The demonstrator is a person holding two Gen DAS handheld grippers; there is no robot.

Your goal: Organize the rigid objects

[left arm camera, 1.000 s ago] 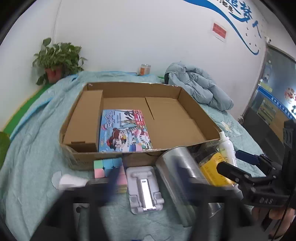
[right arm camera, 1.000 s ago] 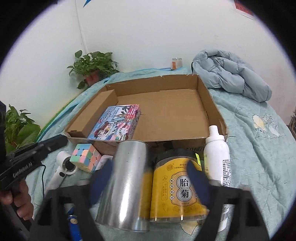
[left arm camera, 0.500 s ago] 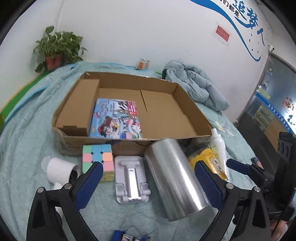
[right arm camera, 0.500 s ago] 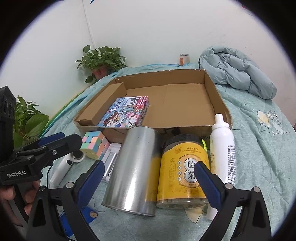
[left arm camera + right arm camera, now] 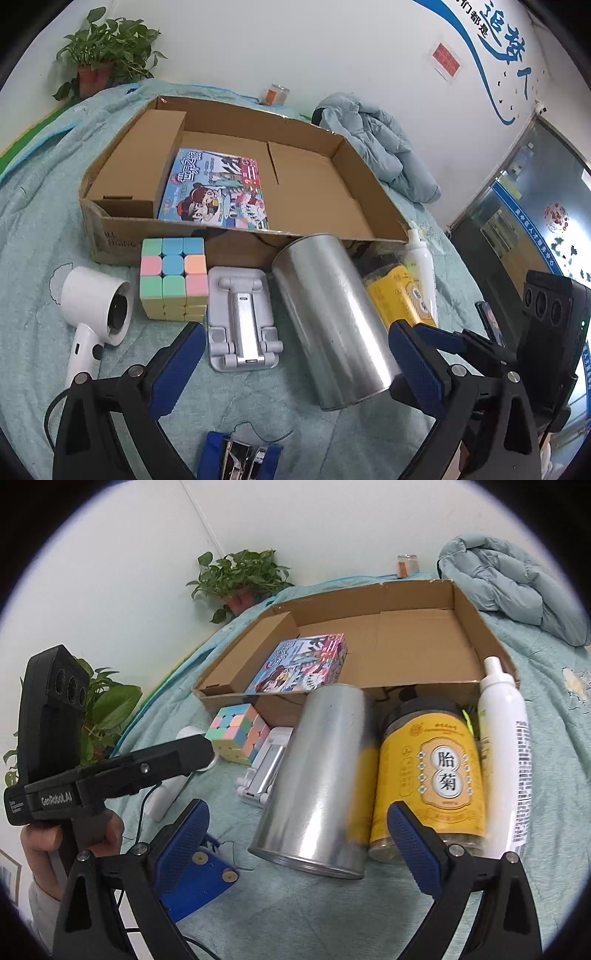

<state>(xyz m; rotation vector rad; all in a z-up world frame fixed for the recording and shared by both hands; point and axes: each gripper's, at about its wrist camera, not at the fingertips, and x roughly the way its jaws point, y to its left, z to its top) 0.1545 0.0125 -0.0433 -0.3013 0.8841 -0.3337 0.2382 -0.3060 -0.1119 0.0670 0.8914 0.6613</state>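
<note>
Left tongs (image 5: 295,363) spread wide over phone stand (image 5: 242,317) and silver can (image 5: 332,317); cube (image 5: 173,278), hairdryer (image 5: 98,314) alongside; cardboard box (image 5: 110,236) behind.

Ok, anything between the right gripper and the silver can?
Nothing visible. The right gripper is open with the silver can directly ahead; the yellow jar stands close against the can's right side.

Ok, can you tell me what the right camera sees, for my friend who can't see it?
Open blue-tipped tongs point at a silver can, a yellow jar and a white bottle standing side by side on a teal blanket. Behind them, a cardboard box holds a cartoon book.
</note>
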